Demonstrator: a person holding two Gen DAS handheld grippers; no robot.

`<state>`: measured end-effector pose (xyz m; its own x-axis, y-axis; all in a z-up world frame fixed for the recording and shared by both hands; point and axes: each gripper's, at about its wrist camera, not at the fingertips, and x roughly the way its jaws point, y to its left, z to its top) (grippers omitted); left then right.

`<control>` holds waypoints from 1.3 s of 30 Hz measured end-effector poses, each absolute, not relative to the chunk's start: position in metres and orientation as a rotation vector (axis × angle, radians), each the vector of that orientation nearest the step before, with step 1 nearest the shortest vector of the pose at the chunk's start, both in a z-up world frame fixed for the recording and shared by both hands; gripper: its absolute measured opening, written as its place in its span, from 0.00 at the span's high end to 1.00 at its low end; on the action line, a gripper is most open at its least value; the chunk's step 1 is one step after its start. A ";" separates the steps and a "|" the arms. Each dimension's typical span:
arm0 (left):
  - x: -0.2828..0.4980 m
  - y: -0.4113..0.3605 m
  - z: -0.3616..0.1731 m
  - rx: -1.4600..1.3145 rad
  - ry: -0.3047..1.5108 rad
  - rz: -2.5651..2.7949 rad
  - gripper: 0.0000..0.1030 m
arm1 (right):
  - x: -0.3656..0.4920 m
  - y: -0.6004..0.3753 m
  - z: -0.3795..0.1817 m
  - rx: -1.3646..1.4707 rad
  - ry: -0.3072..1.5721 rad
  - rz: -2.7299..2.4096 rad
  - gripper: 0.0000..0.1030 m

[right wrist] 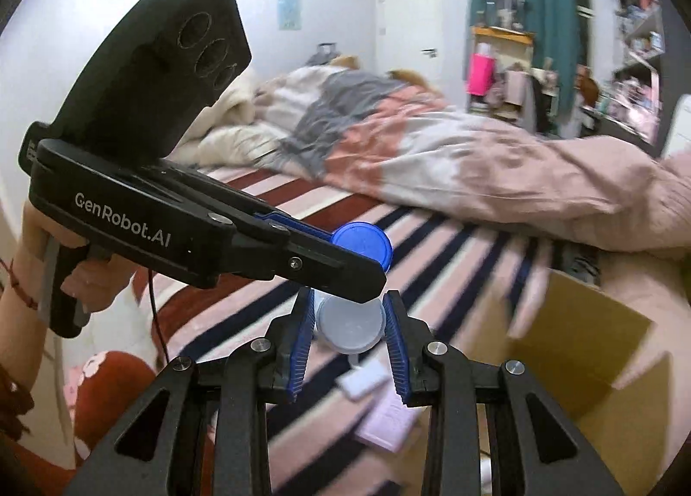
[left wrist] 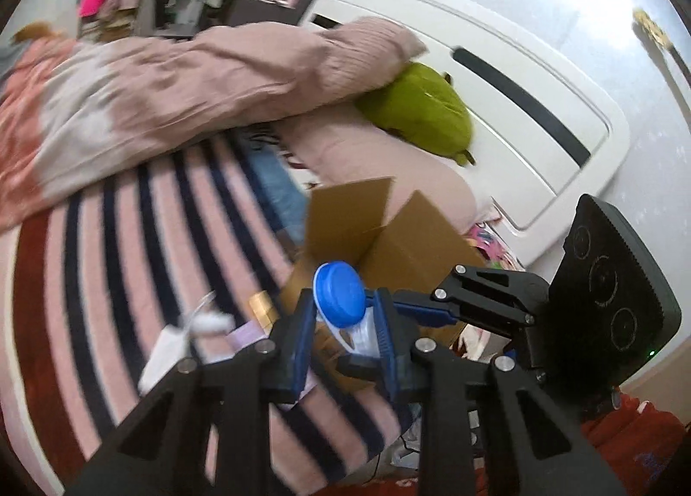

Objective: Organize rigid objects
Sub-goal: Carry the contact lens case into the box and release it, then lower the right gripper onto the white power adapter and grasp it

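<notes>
Blue-capped bottle [left wrist: 345, 310], brown box [left wrist: 388, 237], pink-and-navy striped bedspread [left wrist: 151, 237].

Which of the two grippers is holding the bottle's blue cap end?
The left gripper: its fingers clamp the bottle just below the blue cap. The right gripper holds the other end, the pale round bottom.

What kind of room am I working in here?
A bedroom, most likely: a bed with a striped sheet and a rumpled duvet, a white headboard behind it, and cluttered shelves along the far wall.
</notes>
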<state>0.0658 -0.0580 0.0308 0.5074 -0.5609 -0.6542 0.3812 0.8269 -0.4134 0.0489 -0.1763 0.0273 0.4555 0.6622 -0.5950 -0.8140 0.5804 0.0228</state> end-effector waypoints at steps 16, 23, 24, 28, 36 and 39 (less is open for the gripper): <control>0.141 -0.150 -0.009 -0.078 1.106 -0.546 0.38 | 0.129 -0.259 -0.005 -0.219 0.934 0.662 0.74; 0.101 -0.085 0.031 -0.117 0.970 -0.440 0.31 | 0.106 -0.245 0.012 -0.243 0.855 0.701 0.72; 0.095 -0.077 0.035 -0.115 0.956 -0.415 0.29 | 0.099 -0.239 0.017 -0.240 0.835 0.721 0.72; 0.063 -0.023 0.043 -0.138 0.891 -0.295 0.23 | 0.071 -0.200 0.033 -0.194 0.773 0.894 0.72; 0.004 0.078 0.007 -0.200 0.861 -0.110 0.23 | 0.051 -0.090 -0.016 -0.250 0.895 1.101 0.50; -0.010 0.099 -0.017 -0.229 0.872 -0.079 0.23 | 0.066 -0.069 -0.053 -0.207 1.001 1.071 0.50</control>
